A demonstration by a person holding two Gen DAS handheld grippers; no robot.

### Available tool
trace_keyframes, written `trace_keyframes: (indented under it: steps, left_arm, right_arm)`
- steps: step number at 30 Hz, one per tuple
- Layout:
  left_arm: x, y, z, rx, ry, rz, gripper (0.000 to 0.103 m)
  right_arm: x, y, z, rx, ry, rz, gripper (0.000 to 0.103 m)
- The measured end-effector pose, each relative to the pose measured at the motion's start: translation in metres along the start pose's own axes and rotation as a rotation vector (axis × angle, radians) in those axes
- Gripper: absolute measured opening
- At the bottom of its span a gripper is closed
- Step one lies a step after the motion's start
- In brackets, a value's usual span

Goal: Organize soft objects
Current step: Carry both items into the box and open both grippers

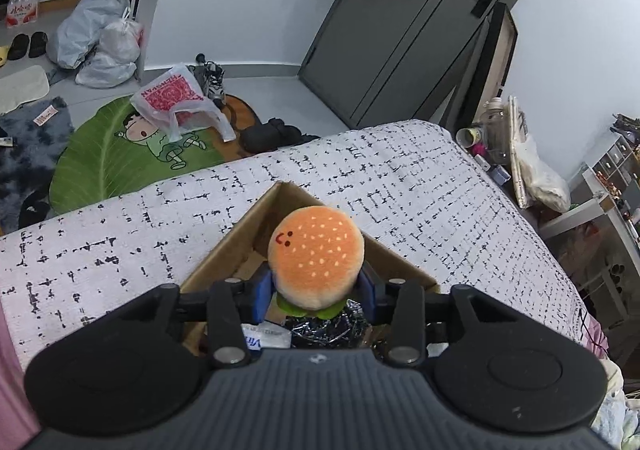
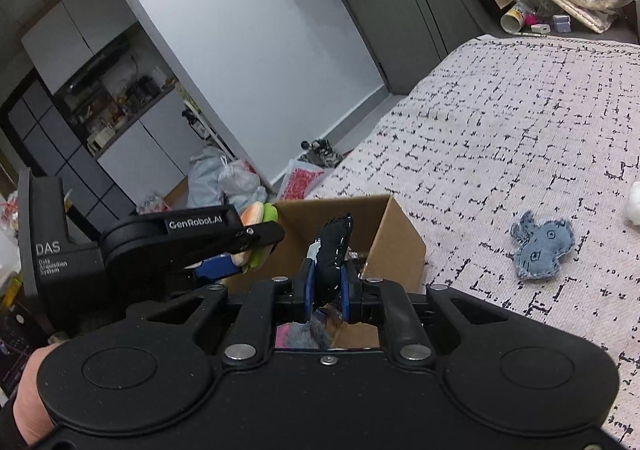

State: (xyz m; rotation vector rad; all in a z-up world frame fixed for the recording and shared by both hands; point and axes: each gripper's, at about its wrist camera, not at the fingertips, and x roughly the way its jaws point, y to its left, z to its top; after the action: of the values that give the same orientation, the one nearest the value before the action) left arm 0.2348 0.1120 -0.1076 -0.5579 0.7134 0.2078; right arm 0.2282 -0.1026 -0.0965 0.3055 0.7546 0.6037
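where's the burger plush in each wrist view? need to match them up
Left wrist: burger plush at centre, between the left gripper fingers, above the cardboard box.
Right wrist: burger plush at left of centre, seen edge-on in the left gripper, beside the box's open top.
Shared landmark: the cardboard box on the patterned bed cover.

- We see an orange burger plush [image 1: 316,258] with pale seed specks and a green frill.
- We see a plain brown cardboard box [image 2: 400,242].
- At three o'clock lies a blue denim toy [image 2: 540,250].
- The bed cover [image 1: 420,178] is white with black dashes.
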Motion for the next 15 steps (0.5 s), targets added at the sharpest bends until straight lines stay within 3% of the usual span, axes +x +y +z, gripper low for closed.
trace_keyframes:
  steps: [5, 9, 11, 13, 15]
  left_arm:
    - [-0.002, 0.004, 0.002, -0.02, -0.016, 0.0, 0.062]
    - [-0.005, 0.007, 0.0, -0.033, -0.006, 0.003, 0.068]
    - [-0.005, 0.008, -0.001, -0.034, 0.006, 0.011, 0.069]
    - [-0.005, 0.007, -0.002, -0.027, 0.02, 0.024, 0.069]
    - [-0.008, 0.006, -0.003, -0.016, 0.02, 0.034, 0.069]
  right_arm:
    - [0.005, 0.004, -0.003, -0.017, 0.008, -0.006, 0.015]
    - [0.01, 0.005, -0.004, -0.018, 0.039, -0.022, 0.023]
    - [0.009, 0.004, -0.004, -0.001, 0.045, -0.035, 0.031]
    - [0.004, 0.002, -0.002, 0.017, 0.035, -0.055, 0.051]
    - [-0.003, 0.001, 0.001, 0.018, 0.01, -0.079, 0.061]
